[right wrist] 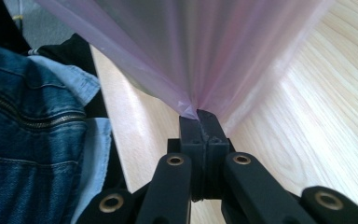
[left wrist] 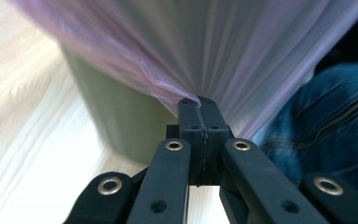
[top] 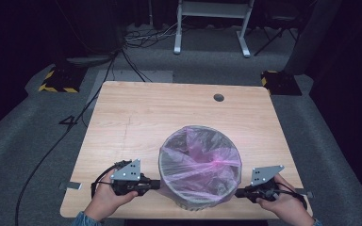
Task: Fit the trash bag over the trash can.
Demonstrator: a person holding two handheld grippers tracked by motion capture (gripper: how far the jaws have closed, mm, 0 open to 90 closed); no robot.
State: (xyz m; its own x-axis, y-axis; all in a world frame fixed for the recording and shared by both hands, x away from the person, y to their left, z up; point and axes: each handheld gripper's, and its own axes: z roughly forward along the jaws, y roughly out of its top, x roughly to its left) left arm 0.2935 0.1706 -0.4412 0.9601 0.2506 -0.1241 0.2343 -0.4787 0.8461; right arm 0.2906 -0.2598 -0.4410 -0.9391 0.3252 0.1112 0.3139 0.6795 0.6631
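Observation:
A round grey bin (top: 199, 200) stands near the front edge of the wooden table (top: 141, 117). A thin pink plastic bag (top: 200, 157) lines it and drapes over its rim. My left gripper (top: 158, 184) is shut on the bag's edge at the bin's left side; in the left gripper view the pink bag (left wrist: 205, 51) fans out taut from the closed left gripper (left wrist: 199, 101), with the bin's wall (left wrist: 121, 121) behind. My right gripper (top: 238, 192) is shut on the bag at the bin's right side; the pink bag (right wrist: 200, 51) pulls tight from the right gripper (right wrist: 198, 113).
A small round cable hole (top: 218, 97) sits near the table's far edge. The person's denim jacket (right wrist: 28, 140) is close behind the bin. On the grey floor beyond lie cables (top: 141, 40) and a white frame's legs (top: 177, 33).

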